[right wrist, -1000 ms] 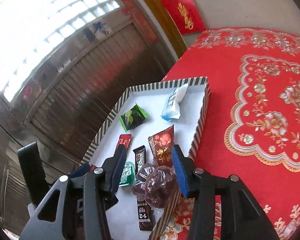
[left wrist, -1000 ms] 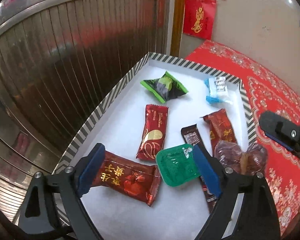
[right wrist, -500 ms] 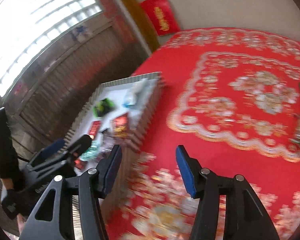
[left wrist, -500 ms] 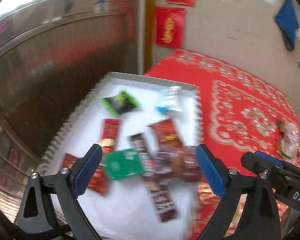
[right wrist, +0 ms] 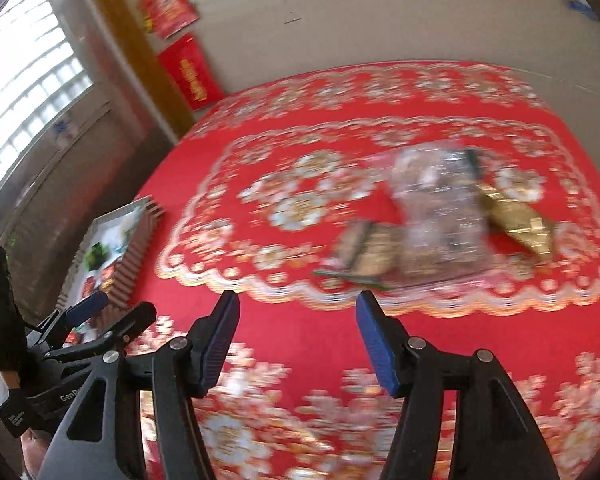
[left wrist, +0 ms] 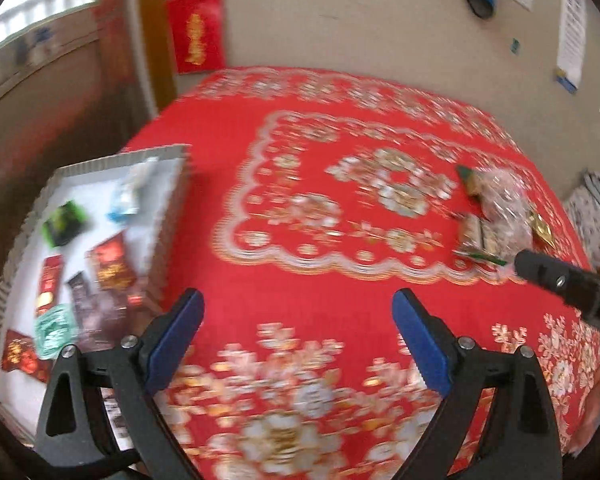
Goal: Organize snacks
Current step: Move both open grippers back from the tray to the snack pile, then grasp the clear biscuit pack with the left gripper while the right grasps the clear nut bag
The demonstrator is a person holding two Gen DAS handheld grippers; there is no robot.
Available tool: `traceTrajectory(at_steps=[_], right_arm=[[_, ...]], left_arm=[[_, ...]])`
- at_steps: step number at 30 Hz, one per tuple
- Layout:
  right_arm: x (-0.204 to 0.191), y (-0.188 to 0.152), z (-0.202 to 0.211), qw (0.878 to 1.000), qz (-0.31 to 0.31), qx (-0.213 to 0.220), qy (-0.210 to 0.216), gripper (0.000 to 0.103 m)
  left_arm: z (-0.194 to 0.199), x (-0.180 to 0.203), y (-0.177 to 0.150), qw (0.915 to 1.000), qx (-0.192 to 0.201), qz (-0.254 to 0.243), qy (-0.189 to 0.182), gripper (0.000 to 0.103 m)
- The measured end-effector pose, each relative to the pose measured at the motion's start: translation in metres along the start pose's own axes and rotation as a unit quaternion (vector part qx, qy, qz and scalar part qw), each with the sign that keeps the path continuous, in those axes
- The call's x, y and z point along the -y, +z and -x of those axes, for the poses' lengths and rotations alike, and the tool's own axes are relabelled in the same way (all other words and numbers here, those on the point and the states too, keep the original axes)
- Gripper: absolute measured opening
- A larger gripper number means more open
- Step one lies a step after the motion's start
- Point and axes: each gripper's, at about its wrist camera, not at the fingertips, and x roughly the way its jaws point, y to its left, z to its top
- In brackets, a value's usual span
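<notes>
Red cloth point(left wrist: 332, 288) with gold and white flowers covers the desk, and everything looks smeared and fuzzy. At the far left sits a flat white box point(left wrist: 168, 216) with a striped rim; its near corner is cut off by the picture edge. Inside lie small wrapped snacks point(left wrist: 110, 260) in green, blue, red and brown shiny paper, but the words on them are too blurry to read. The left gripper point(left wrist: 296, 320) has wide open blue pads with nothing between them, only cloth below. The right gripper point(right wrist: 298, 312) has just been opening, and it holds nothing. Further right, well apart from the box, a crinkly clear bag point(right wrist: 440, 216) lies on the cloth with a gold packet point(right wrist: 516, 216) beside it. Red paper cards point(right wrist: 190, 72) hang on the tan wall behind.
</notes>
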Motion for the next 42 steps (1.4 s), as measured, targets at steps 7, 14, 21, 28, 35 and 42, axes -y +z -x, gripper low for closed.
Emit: traceTrajectory(at_steps=[7,14,21,28,35,42], right_arm=[[0.040,0.004,0.018,0.999,-0.011,0.012,-0.034,0.064],[0.063,0.007,0.027,0.997,-0.018,0.035,-0.072,0.068],[0.079,0.011,0.027,0.995,-0.020,0.035,-0.089,0.071],[0.089,0.011,0.023,0.996,-0.029,0.027,-0.083,0.072],[0.087,0.025,0.015,0.997,-0.022,0.016,-0.074,0.072],[0.100,0.029,0.012,0.997,-0.041,0.014,-0.071,0.072]], left_arm=[[-0.017,0.049,0.008,0.9992,-0.012,-0.037,-0.009,0.095],[-0.021,0.083,0.019,0.9980,-0.006,-0.061,-0.013,0.095],[-0.027,0.112,0.026,0.9966,-0.002,-0.081,-0.018,0.095],[-0.040,0.120,0.037,0.9967,-0.010,-0.077,-0.022,0.095],[-0.070,0.129,0.053,0.9959,-0.048,-0.063,-0.043,0.095],[-0.092,0.151,0.052,0.9915,-0.080,-0.077,-0.068,0.095]])
